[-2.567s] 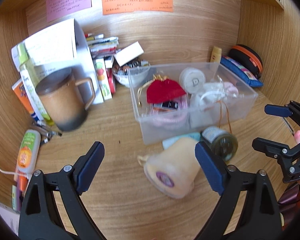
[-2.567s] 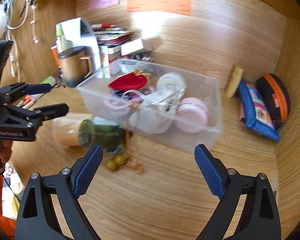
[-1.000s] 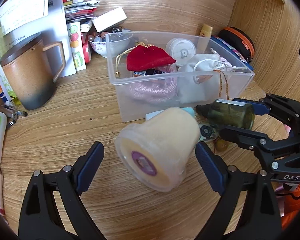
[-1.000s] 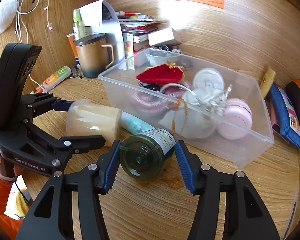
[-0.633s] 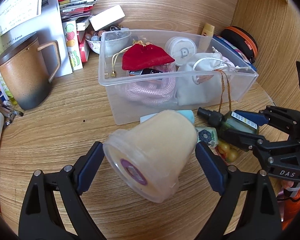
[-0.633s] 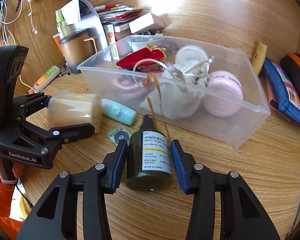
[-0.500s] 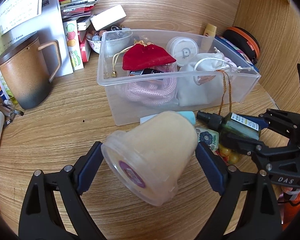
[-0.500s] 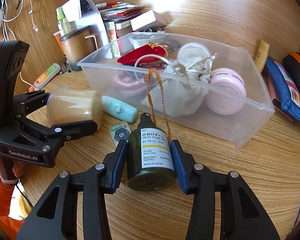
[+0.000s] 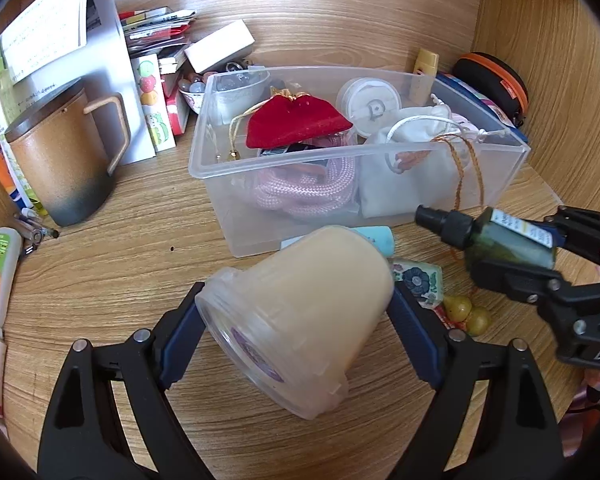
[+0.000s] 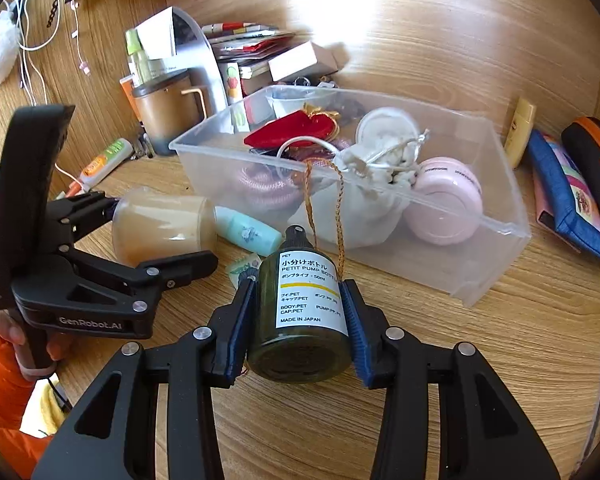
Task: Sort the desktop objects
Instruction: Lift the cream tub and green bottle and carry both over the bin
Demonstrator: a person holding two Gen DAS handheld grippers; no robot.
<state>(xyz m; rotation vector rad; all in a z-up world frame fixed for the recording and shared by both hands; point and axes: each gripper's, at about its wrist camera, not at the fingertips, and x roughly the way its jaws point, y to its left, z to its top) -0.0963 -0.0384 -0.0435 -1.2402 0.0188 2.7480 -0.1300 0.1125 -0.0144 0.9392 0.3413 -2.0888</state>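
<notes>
My left gripper (image 9: 296,312) is shut on a cream plastic cup (image 9: 300,312), held tilted above the desk; the cup also shows in the right wrist view (image 10: 160,230). My right gripper (image 10: 300,320) is shut on a dark green pump bottle (image 10: 304,312) with a white label, lifted in front of the clear plastic bin (image 10: 496,268). The bottle shows at the right of the left wrist view (image 9: 496,240). The bin (image 9: 220,200) holds a red pouch (image 9: 296,126), a pink rope, a white drawstring bag (image 9: 408,168) and round jars.
On the desk before the bin lie a pale blue tube (image 10: 248,234), a floral packet (image 9: 418,282) and yellow-green beads (image 9: 466,314) on a brown cord. A brown mug (image 9: 60,168), papers and boxes stand at the left. Pencil cases (image 10: 568,196) lie at the right.
Both grippers closed on their objects and lifted them. The right gripper turned the bottle from lying sideways to pointing at the bin. The cup rose and tilted between the left fingers.
</notes>
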